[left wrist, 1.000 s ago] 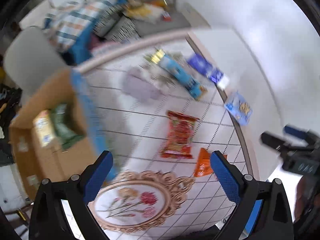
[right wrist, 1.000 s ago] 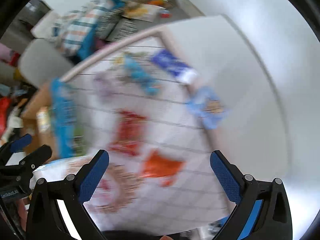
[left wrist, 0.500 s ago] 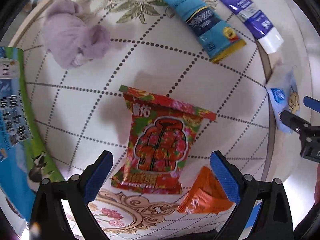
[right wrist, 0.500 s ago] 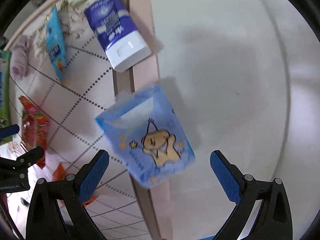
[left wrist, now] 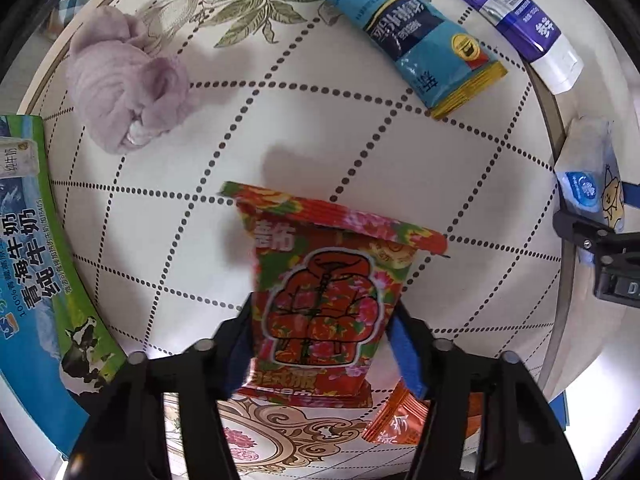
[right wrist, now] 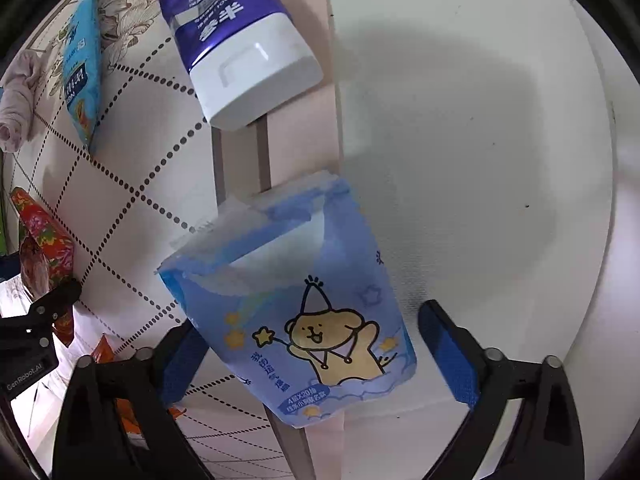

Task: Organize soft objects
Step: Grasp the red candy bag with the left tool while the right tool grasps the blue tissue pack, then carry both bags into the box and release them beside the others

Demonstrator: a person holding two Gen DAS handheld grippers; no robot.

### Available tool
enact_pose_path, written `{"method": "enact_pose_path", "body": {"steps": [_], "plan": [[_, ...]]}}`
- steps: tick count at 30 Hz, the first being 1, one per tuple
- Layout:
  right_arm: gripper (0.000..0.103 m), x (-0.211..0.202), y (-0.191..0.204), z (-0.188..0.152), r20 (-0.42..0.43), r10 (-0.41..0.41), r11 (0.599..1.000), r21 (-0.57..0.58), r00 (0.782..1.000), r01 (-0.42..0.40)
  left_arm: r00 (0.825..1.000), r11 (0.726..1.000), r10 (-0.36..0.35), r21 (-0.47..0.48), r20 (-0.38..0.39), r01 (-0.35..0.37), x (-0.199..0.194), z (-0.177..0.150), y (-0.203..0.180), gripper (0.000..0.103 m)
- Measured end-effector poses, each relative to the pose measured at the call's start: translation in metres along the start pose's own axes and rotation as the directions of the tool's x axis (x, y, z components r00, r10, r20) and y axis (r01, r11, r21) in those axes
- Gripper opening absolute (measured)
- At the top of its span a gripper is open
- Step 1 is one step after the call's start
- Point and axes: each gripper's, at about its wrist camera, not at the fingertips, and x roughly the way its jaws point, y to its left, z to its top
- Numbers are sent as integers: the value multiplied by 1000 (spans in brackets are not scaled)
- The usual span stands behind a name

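Note:
A red floral snack bag (left wrist: 328,304) lies on the dotted tablecloth (left wrist: 280,120). My left gripper (left wrist: 322,348) points down over it, its jaws closing, and both blue pads touch the bag's sides. A blue tissue pack with a bear drawing (right wrist: 304,312) straddles the table's pale edge strip (right wrist: 280,148). My right gripper (right wrist: 312,360) stands around the pack with its jaws closing. Its left pad is at the pack's edge and its right pad is still apart from it. The pack also shows at the right of the left wrist view as a blue tissue pack (left wrist: 592,184).
A crumpled lilac cloth (left wrist: 128,80) lies at the upper left. A light blue sachet pack (left wrist: 420,44) and a purple-and-white tube (right wrist: 240,48) lie at the far side. An orange packet (left wrist: 400,420) sits near the red bag. A green-and-blue milk carton box (left wrist: 40,260) borders the left.
Both grippers came down close over the table. The left jaws narrowed from wide apart onto the red bag. The right gripper drew nearer the tissue pack and its jaws narrowed a little.

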Motion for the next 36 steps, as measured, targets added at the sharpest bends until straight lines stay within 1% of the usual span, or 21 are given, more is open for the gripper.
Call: {"method": "enact_pose_path", "body": {"steps": [2, 5, 6, 7, 10, 13, 14, 17, 20, 22, 23, 25, 28, 31, 33, 35, 36], "plan": [[95, 0, -3, -1, 5, 0, 1000, 5, 1000, 0, 1000, 1000, 2, -3, -1, -2, -1, 1, -1, 50], [86, -3, -1, -7, 16, 2, 1000, 18, 1000, -2, 1000, 1000, 2, -15, 21, -1, -3, -3, -2, 47], [78, -5, 3, -10, 20, 2, 1000, 21, 1000, -2, 1000, 1000, 1, -18, 25, 0, -5, -4, -3, 47], [67, -8, 4, -10, 23, 3, 1000, 25, 1000, -4, 1000, 1000, -2, -19, 28, 3, -8, -5, -3, 47], [55, -11, 2, -13, 23, 11, 998, 58, 1000, -13, 999, 1000, -12, -20, 44, 13, -20, -5, -7, 46], [49, -18, -4, -18, 32, 35, 992, 118, 999, -38, 997, 999, -33, -31, 77, 36, -37, -7, -12, 46], [49, -19, -8, -22, 38, 41, 990, 133, 998, -45, 995, 998, -46, -34, 91, 49, -44, -9, -12, 46], [47, -27, -15, -29, 54, 103, 975, 192, 993, -112, 989, 995, -81, -44, 126, 87, -63, -16, -7, 46], [46, -41, -12, -39, 87, 138, 962, 224, 987, -154, 976, 991, -116, -45, 183, 126, -90, -29, 1, 46], [46, -53, -5, -47, 108, 165, 956, 227, 980, -186, 964, 986, -146, -41, 222, 159, -111, -38, 16, 46], [46, -64, 1, -51, 130, 187, 951, 223, 974, -212, 957, 984, -159, -42, 243, 174, -122, -45, 22, 46], [46, -85, 16, -58, 164, 207, 950, 202, 964, -238, 942, 979, -181, -43, 283, 201, -143, -49, 44, 46], [46, -124, 50, -68, 222, 234, 948, 163, 947, -272, 915, 971, -202, -54, 350, 235, -177, -70, 76, 46], [46, -167, 108, -80, 279, 271, 946, 99, 921, -308, 893, 964, -205, -74, 401, 254, -203, -85, 113, 46], [46, -184, 147, -86, 301, 301, 941, 59, 905, -332, 882, 962, -191, -97, 431, 256, -216, -99, 149, 46], [46, -204, 191, -90, 316, 338, 933, 12, 887, -360, 876, 960, -164, -129, 454, 247, -220, -112, 184, 46], [46, -211, 215, -89, 316, 359, 927, -14, 878, -374, 874, 960, -137, -154, 466, 233, -225, -120, 207, 46]]}}
